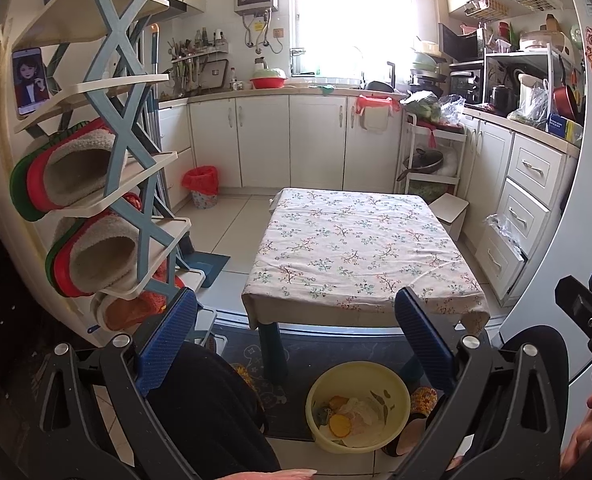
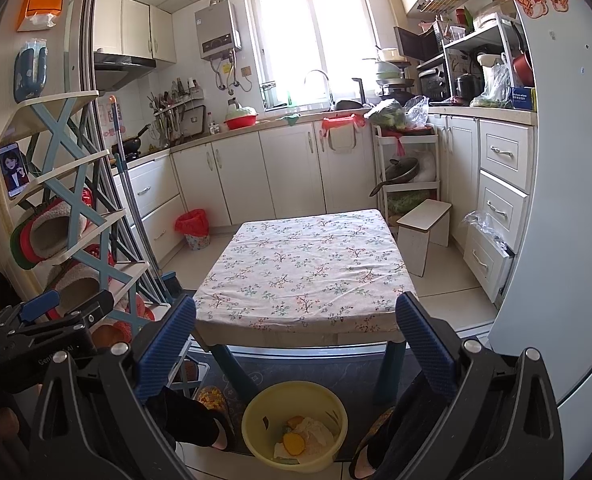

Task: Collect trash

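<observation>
A low table fills the middle of the kitchen floor, its tabletop covered by a flower-printed cloth and carrying nothing I can see. To its left a blue-and-cream shoe rack leans against the wall with fleecy slippers tucked in its tiers. Beyond the table, by the cabinets, a small waste bin with a red bag stands on the tiles, well apart from both claws.

Right below the person, between their slippered feet at the near edge of the table, sits a yellow plastic basin. It is round and stands upright with its mouth facing up. Inside lie the scraps: crumpled white paper, orange peel pieces and something small and bluish that I cannot make out.

The left claw hangs above and just behind the basin, its blue-padded fingers spread wide and gripping nothing; the basin shows low between them. The right claw is the same, spread wide and empty, with the basin centred beneath the gap.

On the body of the left tool, as seen from the right wrist, pale lettering is only partly legible, beginning "Gen".
</observation>
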`<action>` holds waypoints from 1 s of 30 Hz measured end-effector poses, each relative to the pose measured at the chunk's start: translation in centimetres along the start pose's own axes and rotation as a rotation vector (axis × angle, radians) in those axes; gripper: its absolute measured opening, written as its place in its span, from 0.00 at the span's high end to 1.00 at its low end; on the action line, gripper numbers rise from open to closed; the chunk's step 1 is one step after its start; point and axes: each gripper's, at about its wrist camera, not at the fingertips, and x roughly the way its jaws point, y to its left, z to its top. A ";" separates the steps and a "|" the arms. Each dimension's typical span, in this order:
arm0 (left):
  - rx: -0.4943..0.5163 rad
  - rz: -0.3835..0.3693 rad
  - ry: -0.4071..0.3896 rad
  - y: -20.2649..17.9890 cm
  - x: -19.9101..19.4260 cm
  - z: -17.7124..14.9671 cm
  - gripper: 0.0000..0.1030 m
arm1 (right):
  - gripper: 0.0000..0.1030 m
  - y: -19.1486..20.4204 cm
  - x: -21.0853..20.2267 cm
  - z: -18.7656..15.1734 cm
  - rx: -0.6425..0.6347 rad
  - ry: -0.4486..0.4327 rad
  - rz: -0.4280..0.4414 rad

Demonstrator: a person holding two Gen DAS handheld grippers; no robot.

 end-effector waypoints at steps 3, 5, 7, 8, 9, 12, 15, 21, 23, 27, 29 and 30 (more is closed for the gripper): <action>0.000 0.000 0.001 0.0 0.0 0.0 0.08 | 0.07 0.1 0.0 -0.1 0.000 0.001 0.001; 0.001 0.001 0.000 0.0 0.0 0.0 0.08 | 0.07 0.1 -0.1 -0.2 0.000 0.002 0.001; 0.000 0.000 0.000 -0.1 0.0 0.0 0.08 | 0.07 0.1 0.0 -0.1 0.000 0.000 0.001; 0.000 0.000 0.000 0.0 0.0 0.0 0.08 | 0.07 0.0 0.0 -0.1 0.000 0.000 0.001; 0.000 0.001 0.000 0.0 0.0 0.0 0.08 | 0.07 0.1 0.0 -0.1 0.000 0.001 0.001; 0.000 0.000 0.001 0.0 0.0 0.0 0.08 | 0.07 0.1 0.0 -0.2 0.000 0.002 0.001; 0.003 0.001 0.002 -0.1 0.1 0.0 0.08 | 0.07 0.1 0.0 -0.2 0.000 0.001 0.001; 0.017 -0.003 0.011 -0.2 0.4 -0.2 0.08 | 0.07 0.4 0.2 -0.6 0.001 0.008 0.004; 0.020 -0.028 -0.001 -0.2 0.4 -0.4 0.08 | 0.07 0.7 0.4 -0.8 0.001 0.011 0.007; -0.003 -0.072 0.033 0.5 1.5 -0.4 0.08 | 0.07 0.7 0.8 -0.9 -0.001 0.014 -0.001; -0.002 -0.075 0.047 0.7 2.4 -0.2 0.08 | 0.07 0.2 1.3 -0.5 0.003 0.015 -0.011; -0.005 -0.080 0.060 0.7 2.8 -0.1 0.08 | 0.07 0.1 1.6 -0.3 0.004 0.015 -0.018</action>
